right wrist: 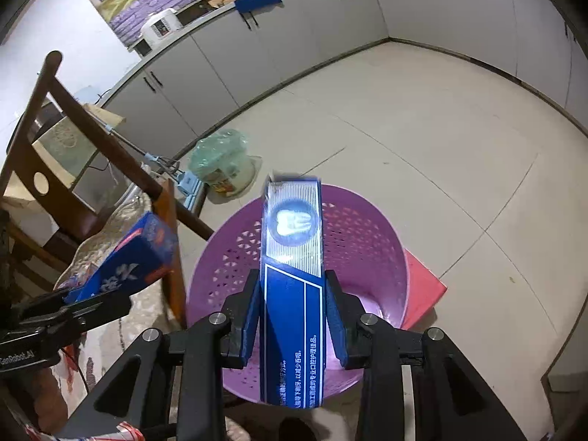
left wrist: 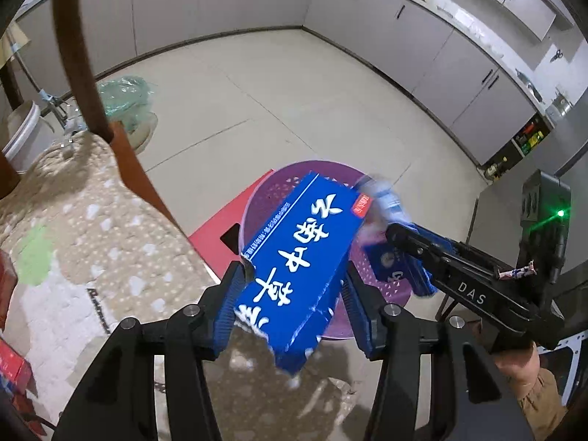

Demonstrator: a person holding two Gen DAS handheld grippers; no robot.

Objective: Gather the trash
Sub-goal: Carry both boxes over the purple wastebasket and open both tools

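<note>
Here the purple perforated basket (right wrist: 371, 242) serves as the landmark; it stands on a red mat (right wrist: 422, 290) on the tiled floor (right wrist: 422, 128).

Surroundings, largest first:
- Grey base cabinets (right wrist: 294, 36) line the walls well beyond the basket.
- A table under a beige patterned cloth (left wrist: 92, 220) lies just left of the basket, its edge close to the rim.
- A brown wooden chair (right wrist: 47, 117) stands left of the basket, past the table; one of its rails reaches toward the basket rim.
- A bucket covered with a green plastic bag (right wrist: 224, 161) sits on the floor behind the basket, to the left.

Task items and grippers:
- The left gripper (left wrist: 290, 290) grasps a wide blue carton with white characters (left wrist: 305, 242). Both blue pads press its long sides, with the jaws about half spread. The carton is tilted and held above the near left rim of the basket, partly over the table edge.
- The right gripper (right wrist: 292, 316) clamps a narrow blue toothpaste box (right wrist: 292, 294) with a tooth emblem. The jaws are set narrow, pads on both sides. The box points forward, directly above the basket opening.
- The two cartons are close together over the basket; whether they touch cannot be determined.
</note>
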